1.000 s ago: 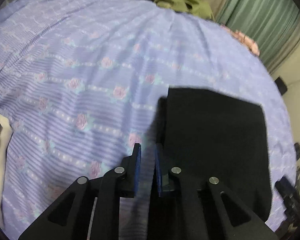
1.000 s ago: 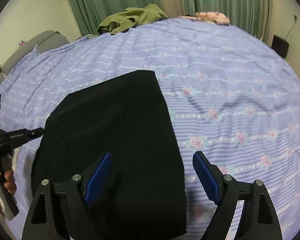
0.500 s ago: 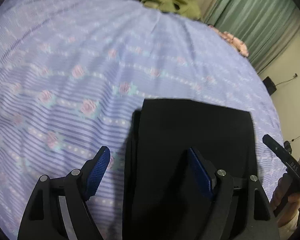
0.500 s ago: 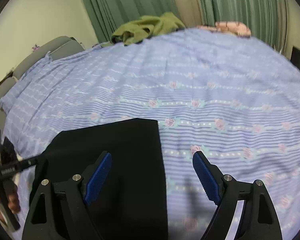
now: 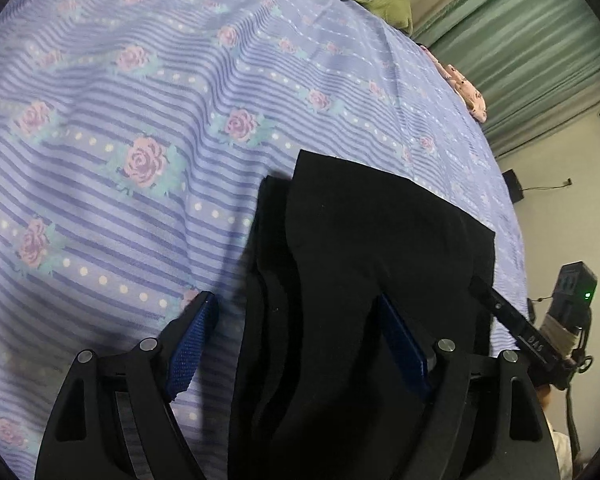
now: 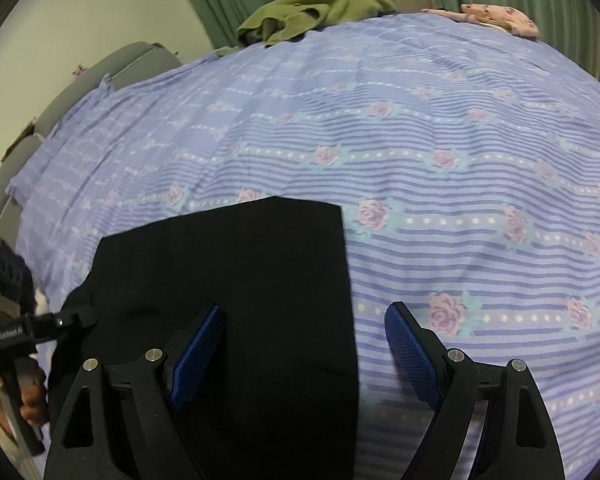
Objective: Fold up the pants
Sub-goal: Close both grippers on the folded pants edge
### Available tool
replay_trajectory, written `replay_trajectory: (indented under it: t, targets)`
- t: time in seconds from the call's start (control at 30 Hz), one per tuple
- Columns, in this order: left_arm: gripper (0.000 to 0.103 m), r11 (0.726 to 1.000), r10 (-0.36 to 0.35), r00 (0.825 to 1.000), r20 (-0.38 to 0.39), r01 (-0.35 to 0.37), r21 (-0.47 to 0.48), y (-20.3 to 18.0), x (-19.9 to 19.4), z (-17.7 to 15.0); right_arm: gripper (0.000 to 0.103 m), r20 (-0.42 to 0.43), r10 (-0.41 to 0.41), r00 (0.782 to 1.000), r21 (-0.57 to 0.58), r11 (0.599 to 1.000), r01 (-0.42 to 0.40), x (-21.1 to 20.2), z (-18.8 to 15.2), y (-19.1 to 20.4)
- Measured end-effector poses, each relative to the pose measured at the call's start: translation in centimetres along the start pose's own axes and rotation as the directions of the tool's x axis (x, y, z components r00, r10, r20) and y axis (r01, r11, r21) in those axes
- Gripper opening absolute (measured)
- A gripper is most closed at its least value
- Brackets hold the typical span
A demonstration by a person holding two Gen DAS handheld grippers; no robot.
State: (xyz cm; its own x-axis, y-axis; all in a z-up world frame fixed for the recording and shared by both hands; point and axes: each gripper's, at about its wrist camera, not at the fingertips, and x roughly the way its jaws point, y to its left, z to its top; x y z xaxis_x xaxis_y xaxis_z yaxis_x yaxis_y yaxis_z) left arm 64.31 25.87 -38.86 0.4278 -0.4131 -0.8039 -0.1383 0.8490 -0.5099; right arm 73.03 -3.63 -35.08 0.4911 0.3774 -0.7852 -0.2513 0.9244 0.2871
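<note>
**Two open grippers over folded black pants on a flowered bed**

Two layers at least show in the black pants (image 5: pixel 372 264), which lie folded into a flat rectangle on the bedspread (image 5: pixel 140 92), with a narrower dark layer peeking out along one long edge. In the right wrist view the same pants (image 6: pixel 236 272) have a square far corner and straight edges.

The left gripper (image 5: pixel 296 344) is spread wide and grasps nothing: one blue pad sits over the bedspread, the other over the black cloth, straddling the pants' edge. The right gripper (image 6: pixel 304 352) is likewise released, one pad above the pants and one above the bedspread on the other side. Each gripper appears at the edge of the other's view, and fingers of a hand (image 6: pixel 32 400) show around the left one's handle.

The bedspread is lilac with darker stripes, rows of pink roses and white dots, and mildly wrinkled. At its far edge lie a crumpled olive-green garment (image 6: pixel 316 8) and a pink patterned cloth (image 6: pixel 496 18). Green curtains (image 5: pixel 532 44) hang behind, beside a pale wall (image 6: pixel 76 20).
</note>
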Motion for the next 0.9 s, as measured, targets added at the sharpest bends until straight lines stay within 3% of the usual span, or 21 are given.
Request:
replay_trajectory:
  t: [0.03,0.1,0.27,0.3,0.37,0.43,0.57,0.63,0.73,0.8,0.9]
  targets:
    - [0.076,1.000,-0.011,1.000,-0.006,0.011,-0.002,0.0,0.0,-0.1,0.084,-0.002,0.005,1.000,-0.002,1.000,-0.005,0.1,0.0,0.0]
    - [0.061,0.999,-0.039,0.999,-0.017,0.039,-0.004,-0.2,-0.4,-0.1,0.080,-0.006,0.025,1.000,-0.004,1.000,-0.025,0.1,0.0,0.1]
    - [0.050,0.998,-0.058,0.998,-0.020,0.057,-0.024,-0.2,-0.7,0.2,0.063,-0.023,0.076,0.997,-0.017,0.997,-0.077,0.6,0.5,0.8]
    - [0.046,0.998,-0.051,0.999,-0.004,0.051,-0.035,-0.2,-1.0,0.1,0.059,-0.026,0.074,0.997,-0.016,0.997,-0.074,0.8,0.6,0.9]
    - [0.038,0.999,-0.033,0.999,0.026,0.034,-0.032,-0.5,-1.6,-0.2,0.038,-0.025,0.078,0.997,-0.010,0.997,-0.078,0.7,0.8,1.0]
    - [0.031,1.000,-0.001,0.998,0.060,0.002,-0.013,-1.2,-2.5,-0.7,0.029,-0.011,0.085,0.996,0.010,0.996,-0.084,-0.1,0.9,1.0]
    - [0.024,0.998,0.058,0.990,0.129,-0.062,0.030,-2.9,-4.5,-1.2,0.016,0.036,0.119,0.992,0.020,0.993,-0.120,-2.8,0.9,1.5]
    - [0.008,0.996,0.062,0.985,0.163,-0.071,0.053,-3.6,-5.6,-1.5,0.013,0.065,0.142,0.988,0.007,0.990,-0.143,-4.5,0.8,2.2]
    - [0.007,0.997,-0.009,0.981,0.196,-0.006,0.076,-4.1,-6.8,-1.7,0.013,0.097,0.154,0.983,0.000,0.988,-0.154,-6.1,0.6,2.7]
    - [0.009,0.998,0.017,0.987,0.160,-0.027,0.058,-3.8,-5.5,-0.9,0.013,0.105,0.145,0.984,0.007,0.989,-0.147,-6.2,0.5,2.5]
    - [0.022,0.994,0.075,0.990,0.118,-0.084,0.066,-2.8,-3.6,-0.4,0.013,0.075,0.124,0.989,0.031,0.991,-0.127,-4.8,0.5,1.7]
